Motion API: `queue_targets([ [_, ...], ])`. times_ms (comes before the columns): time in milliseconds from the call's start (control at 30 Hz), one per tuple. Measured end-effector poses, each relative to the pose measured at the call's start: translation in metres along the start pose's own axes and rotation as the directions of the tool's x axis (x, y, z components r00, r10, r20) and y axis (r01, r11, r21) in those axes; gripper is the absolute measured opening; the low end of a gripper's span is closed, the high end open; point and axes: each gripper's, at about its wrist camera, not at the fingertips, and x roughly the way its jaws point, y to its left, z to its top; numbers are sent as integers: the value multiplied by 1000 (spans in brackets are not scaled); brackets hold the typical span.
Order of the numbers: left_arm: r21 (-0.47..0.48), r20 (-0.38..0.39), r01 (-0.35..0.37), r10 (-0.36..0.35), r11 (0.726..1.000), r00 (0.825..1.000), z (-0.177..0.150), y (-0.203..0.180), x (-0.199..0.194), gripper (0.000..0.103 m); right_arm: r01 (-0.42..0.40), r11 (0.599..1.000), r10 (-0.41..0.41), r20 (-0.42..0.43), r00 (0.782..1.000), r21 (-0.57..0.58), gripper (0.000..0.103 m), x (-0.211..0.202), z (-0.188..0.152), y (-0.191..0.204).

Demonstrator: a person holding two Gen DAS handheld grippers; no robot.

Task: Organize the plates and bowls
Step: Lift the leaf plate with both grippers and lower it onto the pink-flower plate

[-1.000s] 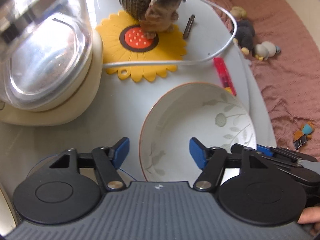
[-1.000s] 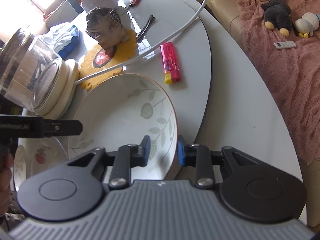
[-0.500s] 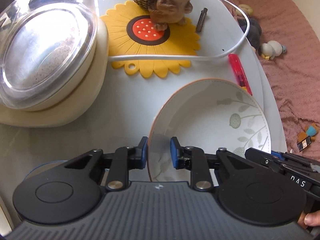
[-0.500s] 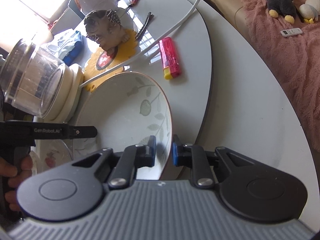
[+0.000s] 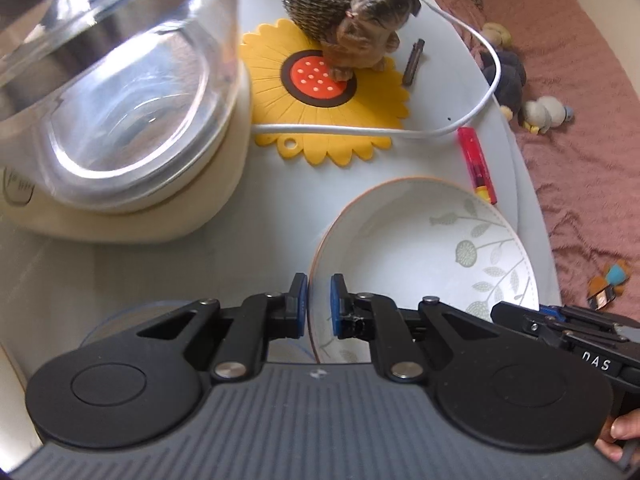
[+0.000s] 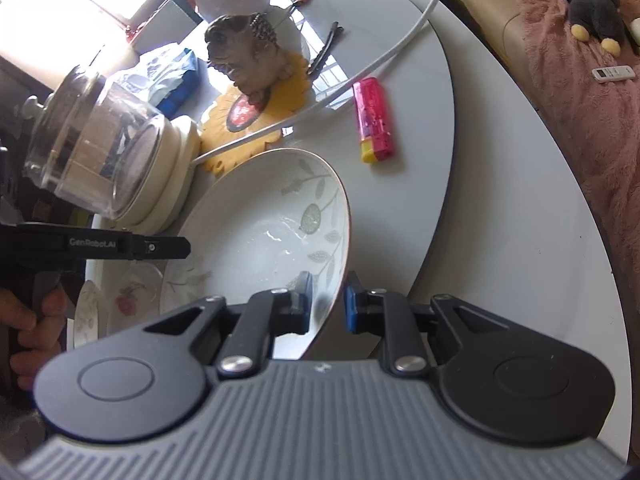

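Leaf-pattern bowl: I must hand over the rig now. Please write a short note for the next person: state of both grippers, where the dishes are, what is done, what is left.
Left gripper: its jaws have just been closing and now clamp the near-left rim of the white ceramic bowl with the grey leaf pattern.
Right gripper: shut on the same bowl's right rim.
The bowl is beside the glass kettle on its cream base, near the pink lighter.
A small white plate with a red fruit print lies to the bowl's left.
Done: both grips are set.
Left: lift the bowl and put it with the other dishes; where exactly, the views do not show.
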Motion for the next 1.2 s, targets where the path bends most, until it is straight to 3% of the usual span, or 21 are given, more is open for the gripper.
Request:
queue_targets([
  [400,-132,107,90,-76,987,991,-35,28,-65,14,1,998,-1,-3,1000,-61,20,-33,0,43],
  [700,-285,148,120,-80,951,986,-92,87,-101,14,-47,985,38,-57,998,-169,20,-27,-19,96],
  [1067,-461,142,130,-71,878,987,-163,138,-91,14,-46,947,-7,-163,987,-318,20,7,-49,137],
  [1200,-484,149,135,-70,864,986,-176,149,-82,14,-30,927,-41,-181,983,-375,20,20,-53,147],
])
